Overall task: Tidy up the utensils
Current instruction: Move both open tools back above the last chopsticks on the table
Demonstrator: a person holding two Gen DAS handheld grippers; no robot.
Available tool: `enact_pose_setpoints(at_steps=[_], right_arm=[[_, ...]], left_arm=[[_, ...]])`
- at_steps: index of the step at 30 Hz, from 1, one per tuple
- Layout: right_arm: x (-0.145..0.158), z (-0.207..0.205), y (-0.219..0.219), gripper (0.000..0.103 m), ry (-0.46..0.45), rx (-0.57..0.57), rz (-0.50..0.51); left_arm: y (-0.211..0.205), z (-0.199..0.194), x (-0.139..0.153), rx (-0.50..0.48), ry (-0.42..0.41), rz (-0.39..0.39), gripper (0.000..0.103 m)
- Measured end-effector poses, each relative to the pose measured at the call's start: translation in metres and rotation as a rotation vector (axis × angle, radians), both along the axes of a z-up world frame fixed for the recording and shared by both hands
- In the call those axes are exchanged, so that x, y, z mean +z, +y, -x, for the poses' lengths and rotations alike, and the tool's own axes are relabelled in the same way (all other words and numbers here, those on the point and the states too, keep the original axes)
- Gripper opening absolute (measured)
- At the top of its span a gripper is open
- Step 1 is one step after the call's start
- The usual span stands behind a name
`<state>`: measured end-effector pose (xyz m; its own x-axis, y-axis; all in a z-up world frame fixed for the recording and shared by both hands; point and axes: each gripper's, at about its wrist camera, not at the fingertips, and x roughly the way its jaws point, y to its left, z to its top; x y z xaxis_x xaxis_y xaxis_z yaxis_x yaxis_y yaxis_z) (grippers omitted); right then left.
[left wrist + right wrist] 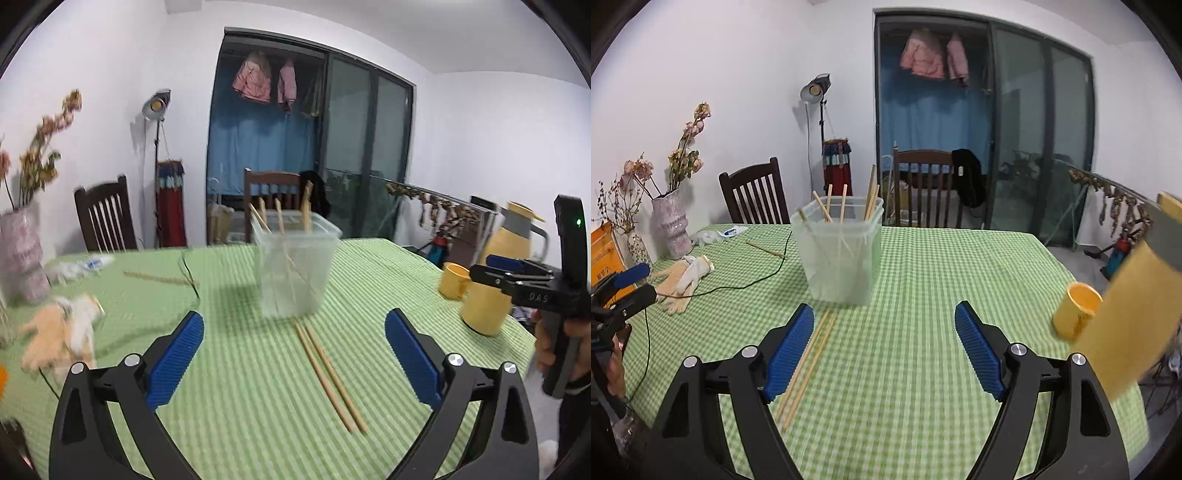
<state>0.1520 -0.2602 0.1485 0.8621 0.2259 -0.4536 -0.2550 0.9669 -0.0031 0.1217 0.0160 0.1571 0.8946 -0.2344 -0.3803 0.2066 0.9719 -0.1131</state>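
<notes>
A green checked table (923,277) carries a clear plastic tub (838,254) with several chopsticks (843,206) standing tilted inside. Just in front of the tub a loose pair of chopsticks (328,373) lies flat. The left gripper (294,354) and right gripper (884,349) both hover spread wide, holding nothing.

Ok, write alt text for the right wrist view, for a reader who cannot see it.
The open right gripper hovers empty over a green checked tablecloth. Two loose wooden chopsticks lie beside its left finger. Ahead stands a clear plastic tub holding more chopsticks; a yellow mug sits at right.
</notes>
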Motion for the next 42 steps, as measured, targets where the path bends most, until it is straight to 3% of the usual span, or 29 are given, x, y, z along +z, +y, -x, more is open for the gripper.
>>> enact_pose_setpoints(at_steps=[3,5,9,13,15,18,26,33,38,42], right_arm=[[-0.02,0.032,0.009,0.079,-0.048,-0.025,0.022],[-0.035,0.047,0.014,0.079,-0.057,-0.047,0.029],[-0.073,0.074,0.025,0.079,-0.041,-0.07,0.023],[-0.114,0.1,0.031,0.079,0.014,-0.074,-0.011],[-0.127,0.108,0.038,0.079,0.024,-0.056,0.033],[-0.137,0.116,0.042,0.079,0.027,-0.051,0.087],[-0.142,0.118,0.038,0.079,0.052,-0.06,0.084],[-0.143,0.112,0.041,0.079,0.074,-0.038,0.078],[-0.14,0.078,0.069,0.079,0.111,0.019,0.115],[-0.146,0.037,0.093,0.07,0.192,0.077,0.148]], left_arm=[[-0.005,0.025,-0.025,-0.011,0.007,0.013,0.095],[-0.007,0.044,-0.041,0.018,-0.035,0.008,0.095],[-0.016,0.074,-0.071,0.04,-0.088,0.023,0.095],[-0.019,0.102,-0.109,0.085,-0.08,0.019,0.095],[-0.022,0.115,-0.126,0.089,-0.073,-0.013,0.095],[-0.033,0.131,-0.146,0.095,-0.096,-0.125,0.095],[-0.027,0.119,-0.146,0.094,-0.071,-0.097,0.095],[-0.022,0.109,-0.139,0.117,-0.083,-0.12,0.095],[-0.007,0.082,-0.128,0.152,-0.072,-0.161,0.095],[0.008,0.059,-0.122,0.173,-0.045,-0.137,0.095]])
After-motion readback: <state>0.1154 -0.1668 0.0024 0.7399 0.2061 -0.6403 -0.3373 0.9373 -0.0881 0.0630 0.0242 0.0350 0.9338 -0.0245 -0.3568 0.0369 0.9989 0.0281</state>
